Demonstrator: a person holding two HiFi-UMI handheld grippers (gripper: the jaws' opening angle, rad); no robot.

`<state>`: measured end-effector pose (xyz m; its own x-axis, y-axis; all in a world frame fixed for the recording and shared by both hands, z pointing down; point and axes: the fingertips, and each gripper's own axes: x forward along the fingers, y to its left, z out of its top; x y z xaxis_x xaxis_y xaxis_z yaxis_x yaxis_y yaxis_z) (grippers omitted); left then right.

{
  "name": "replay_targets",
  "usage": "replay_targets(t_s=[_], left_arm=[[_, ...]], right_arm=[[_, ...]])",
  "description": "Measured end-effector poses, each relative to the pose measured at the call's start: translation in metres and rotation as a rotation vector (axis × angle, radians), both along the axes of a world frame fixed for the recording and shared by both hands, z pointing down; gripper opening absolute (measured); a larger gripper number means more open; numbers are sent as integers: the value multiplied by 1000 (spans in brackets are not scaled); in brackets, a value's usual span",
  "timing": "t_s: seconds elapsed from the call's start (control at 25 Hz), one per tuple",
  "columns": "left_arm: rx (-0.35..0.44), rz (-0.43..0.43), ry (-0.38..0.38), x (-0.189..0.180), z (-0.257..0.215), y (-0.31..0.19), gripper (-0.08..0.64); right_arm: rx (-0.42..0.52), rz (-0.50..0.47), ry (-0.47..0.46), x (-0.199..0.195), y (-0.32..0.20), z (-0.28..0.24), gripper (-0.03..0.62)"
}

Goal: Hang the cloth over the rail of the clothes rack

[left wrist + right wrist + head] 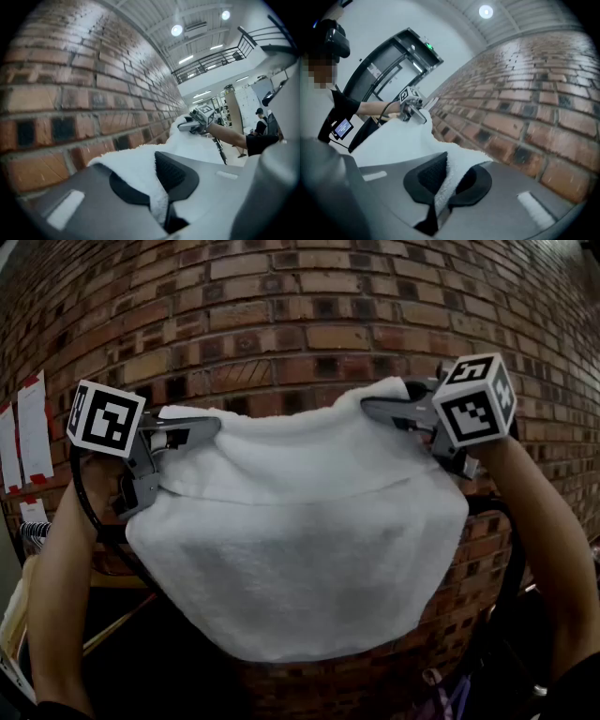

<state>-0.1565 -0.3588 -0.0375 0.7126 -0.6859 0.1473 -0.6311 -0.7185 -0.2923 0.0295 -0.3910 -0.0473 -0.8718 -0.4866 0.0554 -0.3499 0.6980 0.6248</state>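
A white terry cloth (300,540) hangs spread between my two grippers, held up in front of a brick wall. My left gripper (202,432) is shut on the cloth's upper left corner, and my right gripper (380,409) is shut on its upper right corner. In the left gripper view the cloth's edge (140,173) is pinched between the black pads, with the right gripper (190,125) farther along the cloth. In the right gripper view the cloth (445,183) runs between the pads toward the left gripper (419,115). No rack rail shows in any view.
The brick wall (309,315) fills the background just behind the cloth. Papers (28,427) hang on it at the far left. Wooden pieces (112,629) lie low at the left. A person (260,129) stands far off in the hall.
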Motion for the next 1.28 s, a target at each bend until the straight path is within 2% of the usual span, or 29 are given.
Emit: replay_targets(t_s=[0.08,0.16,0.24,0.32,0.4,0.52,0.56,0.64,0.72,0.8,0.92,0.96,1.04,1.12,1.28], left_arm=[[-122,17,-74,0,30,-14,48],[-194,24,-143,0,49,-22,54],[-226,40,-210,3,62,-25,67],[-255,52,-258,4,75,-28,93],[-245,78,-292,6,80,-27,162],[-230,152,-287,10,80,-20,300],[-226,163,-273,9,79,-18,322],[-213,171,-240,3,74,-17,325],[-203,173,-219,-3,70,-16,360],[-207,128,-231,-15,74,-23,353],[-187,36,-294,-34,84,-40,331],[-160,20,-278,-37,77,-42,327],[-108,1,-195,-38,55,-42,313],[-96,11,-149,-36,46,-39,311],[-87,27,-197,-28,56,-38,300]], right_arm=[[-93,73,116,0,-25,42,12],[-199,109,225,0,-40,80,12],[-283,108,303,0,-43,103,12],[-331,74,338,-1,-37,110,14],[-366,28,358,-1,-28,112,18],[-412,-22,400,7,-18,115,81],[-430,-45,401,10,-16,114,88],[-460,-87,367,16,-13,106,118],[-487,-111,335,26,-14,100,137],[-516,-118,320,38,-17,98,161],[-480,-92,285,46,-27,95,169],[-455,-95,266,45,-28,92,169],[-406,-117,224,38,-25,83,167],[-363,-133,204,28,-21,75,166],[-306,-163,196,8,-11,71,164]])
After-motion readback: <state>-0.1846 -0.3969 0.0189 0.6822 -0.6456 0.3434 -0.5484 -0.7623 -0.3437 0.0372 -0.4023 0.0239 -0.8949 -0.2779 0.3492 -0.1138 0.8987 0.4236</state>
